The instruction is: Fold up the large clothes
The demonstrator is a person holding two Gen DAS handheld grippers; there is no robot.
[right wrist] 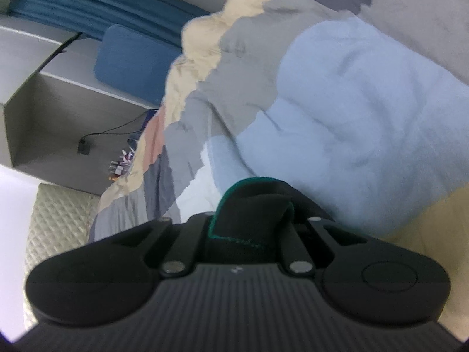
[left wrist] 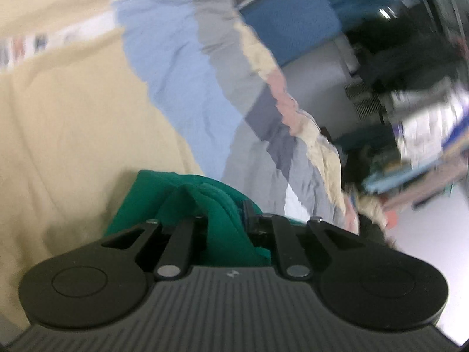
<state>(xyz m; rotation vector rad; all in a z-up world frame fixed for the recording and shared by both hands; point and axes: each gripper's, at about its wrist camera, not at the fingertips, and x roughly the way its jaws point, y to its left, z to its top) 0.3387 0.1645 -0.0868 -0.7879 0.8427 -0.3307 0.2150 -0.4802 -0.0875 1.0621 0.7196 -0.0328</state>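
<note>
A green garment [left wrist: 205, 202] is bunched between the fingers of my left gripper [left wrist: 222, 214], which is shut on it above the bed. My right gripper [right wrist: 252, 214] is shut on another part of the same garment [right wrist: 249, 220], which looks dark here with a green hem. The fabric covers both pairs of fingertips. The rest of the garment is hidden below the grippers.
A patchwork quilt [left wrist: 181, 88] in light blue, grey, beige and pink covers the bed; it also shows in the right wrist view [right wrist: 351, 102]. A blue cushion [right wrist: 132, 61] lies on grey boxes beside the bed. A quilted mat [right wrist: 58, 220] lies on the floor. Cluttered shelves [left wrist: 425, 132] stand beyond.
</note>
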